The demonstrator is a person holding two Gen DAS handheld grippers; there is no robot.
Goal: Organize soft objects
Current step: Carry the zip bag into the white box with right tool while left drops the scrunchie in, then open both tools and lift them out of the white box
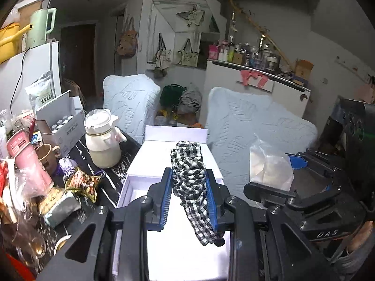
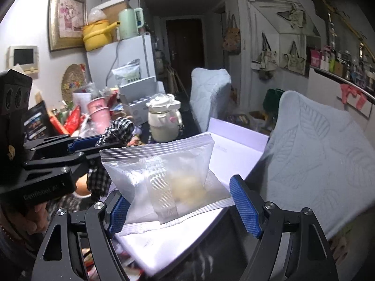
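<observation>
My left gripper (image 1: 189, 196) is clamped on the checkered scrunchie (image 1: 191, 178), its long axis along the fingers, directly above the open white box (image 1: 131, 192). My right gripper (image 2: 185, 201) pinches the clear plastic pouch (image 2: 168, 175) just beside it, over the box's right edge.

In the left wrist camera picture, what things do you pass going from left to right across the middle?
Pink cup → cream teapot-shaped jar → checkered cloth held in the left hand-held gripper → clear plastic bag → right hand-held gripper.
</observation>
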